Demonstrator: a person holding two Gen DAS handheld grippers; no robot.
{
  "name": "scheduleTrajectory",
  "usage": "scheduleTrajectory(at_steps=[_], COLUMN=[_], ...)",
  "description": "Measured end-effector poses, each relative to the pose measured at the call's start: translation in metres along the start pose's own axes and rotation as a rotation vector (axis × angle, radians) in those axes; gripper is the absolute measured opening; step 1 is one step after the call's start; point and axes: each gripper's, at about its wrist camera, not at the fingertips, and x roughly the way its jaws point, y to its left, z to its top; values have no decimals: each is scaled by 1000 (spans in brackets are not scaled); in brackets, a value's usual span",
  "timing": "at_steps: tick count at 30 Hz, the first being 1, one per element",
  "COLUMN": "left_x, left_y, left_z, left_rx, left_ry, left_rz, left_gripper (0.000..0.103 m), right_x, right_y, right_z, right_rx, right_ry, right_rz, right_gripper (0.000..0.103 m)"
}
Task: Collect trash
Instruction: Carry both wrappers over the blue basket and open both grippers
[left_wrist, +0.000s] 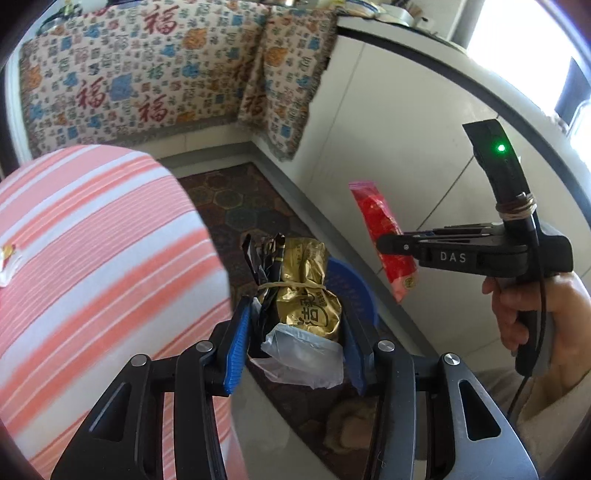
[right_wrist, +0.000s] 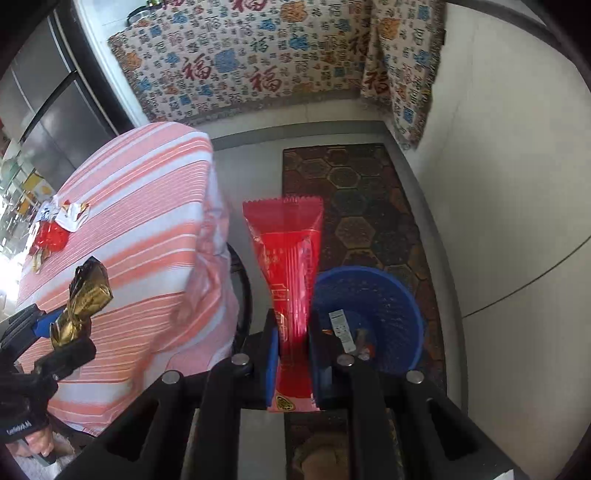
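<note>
My left gripper (left_wrist: 295, 332) is shut on a gold foil packet (left_wrist: 306, 291) that is bound with a rubber band and has clear plastic at its near end. The packet hangs above the floor beside the table edge. The blue basket (left_wrist: 351, 288) shows just behind it. My right gripper (right_wrist: 293, 354) is shut on a long red wrapper (right_wrist: 291, 258), held upright to the left of the blue basket (right_wrist: 373, 314), which has a few scraps inside. In the right wrist view the left gripper (right_wrist: 62, 332) with the gold packet (right_wrist: 85, 299) is over the table's near corner. More wrappers (right_wrist: 55, 225) lie on the table.
A round table with a pink-and-white striped cloth (right_wrist: 140, 221) fills the left. A dark hexagon-patterned mat (right_wrist: 362, 192) lies on the floor under the basket. A white cabinet wall (right_wrist: 498, 221) stands on the right and a patterned blanket (right_wrist: 251, 66) hangs behind.
</note>
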Motion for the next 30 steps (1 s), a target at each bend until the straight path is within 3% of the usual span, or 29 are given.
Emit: scheduleTrajectory(at_steps=[9,19,21,22,23,24,30], left_x=[78,151,159,165,169,172,153], left_y=[-38,-58,-62,-63,-62,-62,-56], left_z=[14,16,12,12,12,12,16], left_rx=[17,41,48,45,40,34,13], left_ry=[71,141,153,156,155,148,107], left_rz=[-20,-17,-27,-22,-21,-24,-27], left_gripper=[46,48,57,72,80,80,80], right_x=[39,92,99,102,105,107,98], right_y=[-75,-130,-137,-141,-145,-149,-153], right_z=[-5,-14,-12,-14,-14,-14,-10], right_rx=[123,200,204,207,214,230,248], right_ry=[32,98,99,99,100,100,72], right_rz=[-19,-8,-9,-6,1,11,39], right_gripper=[14,17,17,23,29,41,43])
